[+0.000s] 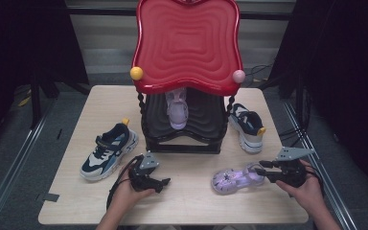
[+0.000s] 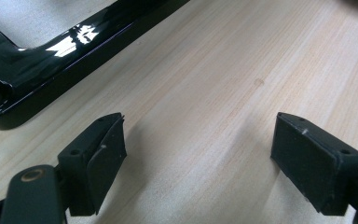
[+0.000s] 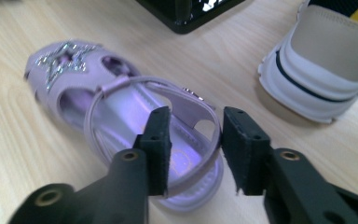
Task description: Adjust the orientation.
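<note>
Softly glossy lilac sandal (image 3: 121, 116), its curved heel strap between the narrowed right tool (image 3: 193, 140); left tool (image 2: 198, 154) wide over pale woodgrain.

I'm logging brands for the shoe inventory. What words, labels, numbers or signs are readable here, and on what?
None can be read.
Lilac sandal: a glittery star, no lettering.
Navy sneaker and second sneaker: any markings too small to tell.
Red shoe rack: rippled surface, no text.
</note>
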`<state>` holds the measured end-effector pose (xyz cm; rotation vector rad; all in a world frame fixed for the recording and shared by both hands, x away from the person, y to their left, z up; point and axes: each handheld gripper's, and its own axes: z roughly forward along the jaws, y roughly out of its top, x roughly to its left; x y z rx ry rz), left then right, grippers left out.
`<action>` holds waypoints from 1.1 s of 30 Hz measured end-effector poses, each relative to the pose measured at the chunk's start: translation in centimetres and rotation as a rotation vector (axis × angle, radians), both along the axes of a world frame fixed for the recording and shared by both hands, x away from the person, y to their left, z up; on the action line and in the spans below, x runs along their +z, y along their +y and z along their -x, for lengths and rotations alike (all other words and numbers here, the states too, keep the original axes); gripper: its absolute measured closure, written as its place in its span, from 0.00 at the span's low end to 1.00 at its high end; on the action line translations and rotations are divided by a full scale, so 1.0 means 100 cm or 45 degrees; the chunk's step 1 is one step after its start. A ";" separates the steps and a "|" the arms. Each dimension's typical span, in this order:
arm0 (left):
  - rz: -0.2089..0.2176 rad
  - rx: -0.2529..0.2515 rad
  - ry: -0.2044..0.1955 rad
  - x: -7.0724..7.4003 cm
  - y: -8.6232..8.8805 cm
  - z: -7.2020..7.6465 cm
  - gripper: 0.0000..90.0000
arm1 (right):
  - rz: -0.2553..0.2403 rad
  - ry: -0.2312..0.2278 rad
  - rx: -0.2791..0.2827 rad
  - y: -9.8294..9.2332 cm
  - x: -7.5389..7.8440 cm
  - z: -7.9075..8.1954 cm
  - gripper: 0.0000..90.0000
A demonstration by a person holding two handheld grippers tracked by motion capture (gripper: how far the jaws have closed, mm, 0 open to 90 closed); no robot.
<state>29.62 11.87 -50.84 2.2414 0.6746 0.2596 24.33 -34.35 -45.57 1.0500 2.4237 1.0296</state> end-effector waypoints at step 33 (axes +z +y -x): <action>0.008 0.020 -0.001 0.000 0.000 0.000 0.19 | 0.045 -0.029 0.069 0.022 -0.016 -0.005 0.73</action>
